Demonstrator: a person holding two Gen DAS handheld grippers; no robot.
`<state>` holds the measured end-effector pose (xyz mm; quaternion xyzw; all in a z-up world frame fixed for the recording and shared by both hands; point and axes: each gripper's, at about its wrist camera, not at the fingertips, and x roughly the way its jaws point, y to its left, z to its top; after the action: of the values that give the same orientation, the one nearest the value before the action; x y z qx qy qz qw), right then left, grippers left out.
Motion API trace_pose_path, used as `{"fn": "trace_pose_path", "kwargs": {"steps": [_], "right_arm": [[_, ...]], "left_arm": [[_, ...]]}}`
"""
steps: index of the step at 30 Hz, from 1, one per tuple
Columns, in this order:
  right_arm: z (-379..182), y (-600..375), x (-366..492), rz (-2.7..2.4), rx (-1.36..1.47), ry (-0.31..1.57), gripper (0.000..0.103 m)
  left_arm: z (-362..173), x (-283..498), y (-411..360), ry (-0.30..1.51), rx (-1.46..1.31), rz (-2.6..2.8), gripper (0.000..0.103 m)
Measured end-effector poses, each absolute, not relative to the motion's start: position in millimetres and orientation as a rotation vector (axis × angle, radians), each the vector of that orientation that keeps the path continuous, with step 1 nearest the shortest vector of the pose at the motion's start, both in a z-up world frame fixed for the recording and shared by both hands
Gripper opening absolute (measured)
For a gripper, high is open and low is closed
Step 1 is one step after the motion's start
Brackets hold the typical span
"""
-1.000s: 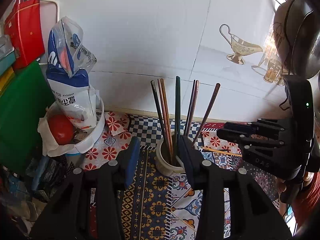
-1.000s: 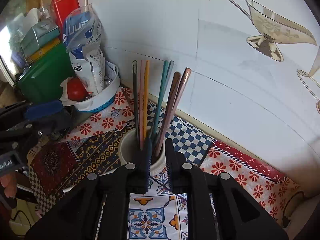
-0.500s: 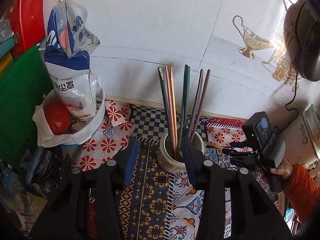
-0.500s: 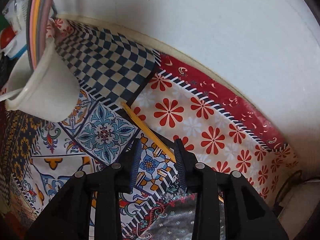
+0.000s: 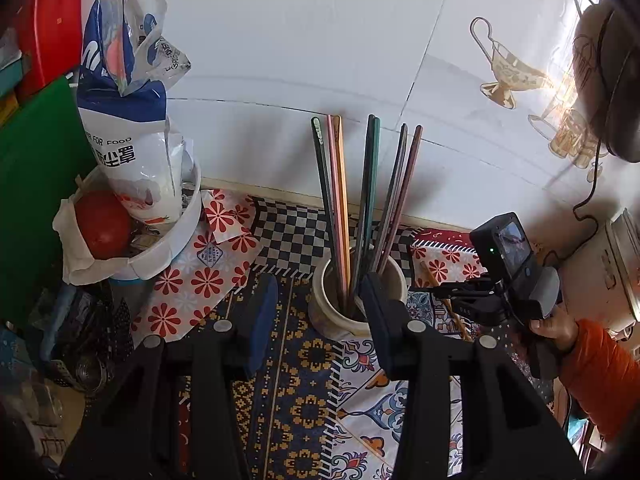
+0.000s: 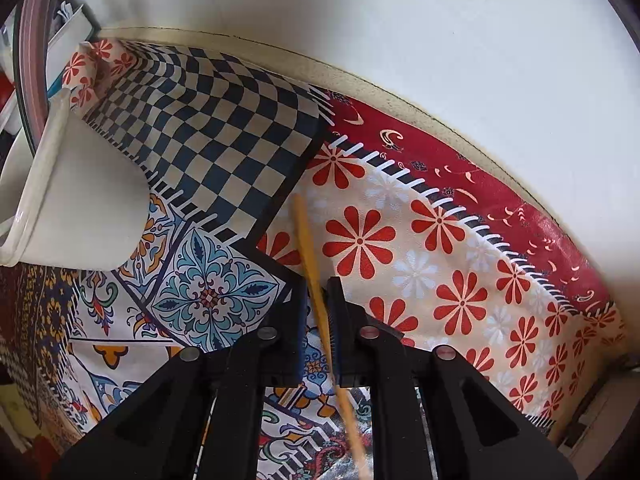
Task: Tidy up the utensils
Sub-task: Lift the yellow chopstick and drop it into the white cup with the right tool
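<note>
Patterned cloth [image 6: 400, 240] in checks, red flowers and tile prints covers the surface below a white tiled wall [image 5: 280, 40]. On it the right tongs [image 6: 318, 300] point steeply down, pressed together on a yellow chopstick [image 6: 304, 232] that lies flat on the flowered part of the cloth; the stick runs between the two pads and its far tip reaches toward the checked patch. In the left wrist view the same right tongs [image 5: 424, 290] appear low at the right, held by a hand [image 5: 550, 322] in an orange sleeve [image 5: 600, 376].

Left tongs [image 5: 316, 300] hang spread, nothing between them, the right-side finger [image 5: 374, 300] overlapping the rim of a cream cup [image 5: 352, 320], whether it touches I cannot tell. The cup stands upright on the cloth just beside the yellow chopstick and holds a bundle of chopsticks [image 5: 360, 200] in dark, pink, orange, green and brown, leaning toward the wall.

Farther left a white tub [image 5: 176, 240] carries a blue-and-white bag [image 5: 124, 120] and a red round thing [image 5: 104, 224]; a green board [image 5: 36, 180] stands at the left edge.
</note>
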<state>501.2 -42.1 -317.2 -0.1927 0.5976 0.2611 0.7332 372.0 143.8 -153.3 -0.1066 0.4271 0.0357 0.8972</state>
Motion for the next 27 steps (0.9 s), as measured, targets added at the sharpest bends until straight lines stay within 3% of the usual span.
{"fn": "trace_pose_path", "kwargs": {"steps": [6,13,22,27], "right_arm": [[-286.0,-59.3,483.0,0.571,-0.305,1.231,0.006],[-197.2,-84.0,450.2,0.597,-0.155,1.011,0.006],[-97.5,-58.6,414.6,0.687,-0.039,0.714,0.006],[-80.2,-22.1,404.0,0.735,-0.056,0.629,0.006]], "left_arm": [[-146.7,365.1,134.8,0.877,-0.194,0.059,0.043],[-136.1,356.6,127.3,0.854,-0.199,0.05,0.043],[-128.6,341.3,133.9,0.838,-0.212,0.076,0.043],[-126.3,331.3,142.9,0.831,-0.227,0.101,0.043]]}}
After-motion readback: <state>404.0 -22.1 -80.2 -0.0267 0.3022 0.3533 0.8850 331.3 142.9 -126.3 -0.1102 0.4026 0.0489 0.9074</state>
